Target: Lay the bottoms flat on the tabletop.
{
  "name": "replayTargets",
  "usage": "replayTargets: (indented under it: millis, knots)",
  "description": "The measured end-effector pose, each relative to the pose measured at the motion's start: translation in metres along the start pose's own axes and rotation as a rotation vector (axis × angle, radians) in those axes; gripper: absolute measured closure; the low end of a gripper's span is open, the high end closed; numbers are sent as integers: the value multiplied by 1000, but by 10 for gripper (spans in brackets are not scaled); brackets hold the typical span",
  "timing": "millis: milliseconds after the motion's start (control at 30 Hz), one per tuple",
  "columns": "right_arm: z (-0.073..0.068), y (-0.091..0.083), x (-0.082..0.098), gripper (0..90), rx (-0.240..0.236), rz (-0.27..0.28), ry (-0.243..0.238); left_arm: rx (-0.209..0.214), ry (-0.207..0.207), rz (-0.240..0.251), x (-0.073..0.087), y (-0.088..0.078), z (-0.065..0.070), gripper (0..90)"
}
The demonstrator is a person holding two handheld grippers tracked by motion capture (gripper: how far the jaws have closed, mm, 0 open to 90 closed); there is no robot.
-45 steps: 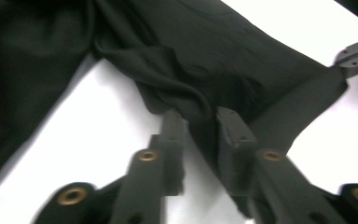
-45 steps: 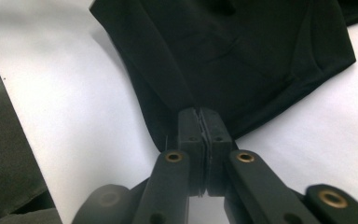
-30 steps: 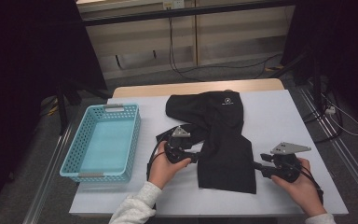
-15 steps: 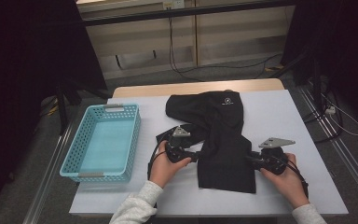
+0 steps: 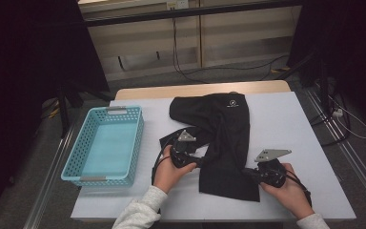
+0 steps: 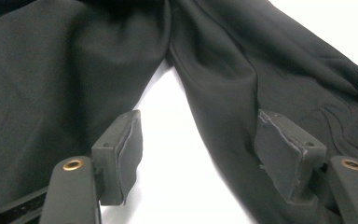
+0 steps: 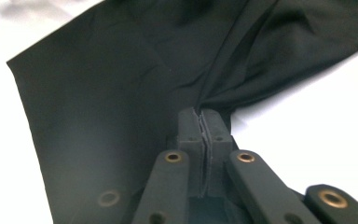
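A black garment [image 5: 224, 138] with a small white logo lies spread on the white table [image 5: 290, 124]. My left gripper [image 5: 203, 162] sits at its left edge, jaws pointing right. In the left gripper view it [image 6: 198, 133] is open, bare table between the pads and black fabric [image 6: 51, 84] on both sides; one pad [image 6: 286, 149] rests against the cloth. At the garment's lower right edge my right gripper [image 5: 246, 173] points left. In the right gripper view it [image 7: 202, 119] is shut on a pinched fold of the black fabric [image 7: 112, 84].
A light blue plastic basket [image 5: 98, 180] stands on the table's left part with nothing in it. Bare white table lies to the right of the garment. The table's far wooden edge [image 5: 195, 89] faces cabinets and loose cables on the floor.
My right gripper has slid left from the bare table to the garment's lower right edge and shut on the cloth. The left gripper has stayed at the left edge.
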State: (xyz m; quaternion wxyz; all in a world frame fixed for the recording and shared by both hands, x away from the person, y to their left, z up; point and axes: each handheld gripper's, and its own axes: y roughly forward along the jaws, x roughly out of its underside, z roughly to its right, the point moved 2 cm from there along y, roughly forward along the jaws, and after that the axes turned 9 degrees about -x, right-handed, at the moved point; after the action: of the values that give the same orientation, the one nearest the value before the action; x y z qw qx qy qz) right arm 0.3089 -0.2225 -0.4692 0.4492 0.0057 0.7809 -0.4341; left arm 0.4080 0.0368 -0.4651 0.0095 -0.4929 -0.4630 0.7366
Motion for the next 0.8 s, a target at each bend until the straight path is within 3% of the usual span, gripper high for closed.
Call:
replayTargets:
  millis: [33,67,100,133,233,267,300,400,433,467,567,733,800]
  knots:
    - [0,0,0,881,0,0,0,0,0,0,0,0,0,329]
    - [0,-2,1,793,-1,0,-1,1,-4,3,0,-1,0,329]
    - [0,-2,1,793,-1,0,-1,1,-4,3,0,-1,0,329]
    - [2,-5,1,692,10,10,-5,-1,-4,6,0,-1,0,328]
    - [7,-10,-2,636,34,36,7,1,-4,8,-1,-2,0,326]
    - [15,-14,-5,594,54,69,25,2,-1,7,0,-2,-1,325]
    - [15,-14,-5,594,54,69,25,2,-1,7,0,-2,-1,324]
    - [33,-20,-9,481,118,132,96,-5,-5,10,2,-6,-3,319]
    - [33,-20,-9,481,118,132,96,-5,-5,10,2,-6,-3,318]
    - [41,-17,-11,480,161,134,121,-9,-8,8,3,-8,-5,316]
    - [48,-9,-14,483,199,122,132,-17,-8,15,6,-13,-7,307]
    - [59,-5,-30,463,195,180,149,-31,-14,26,9,-23,-12,294]
    - [64,-5,-36,472,227,198,157,-43,-17,32,12,-26,-15,292]
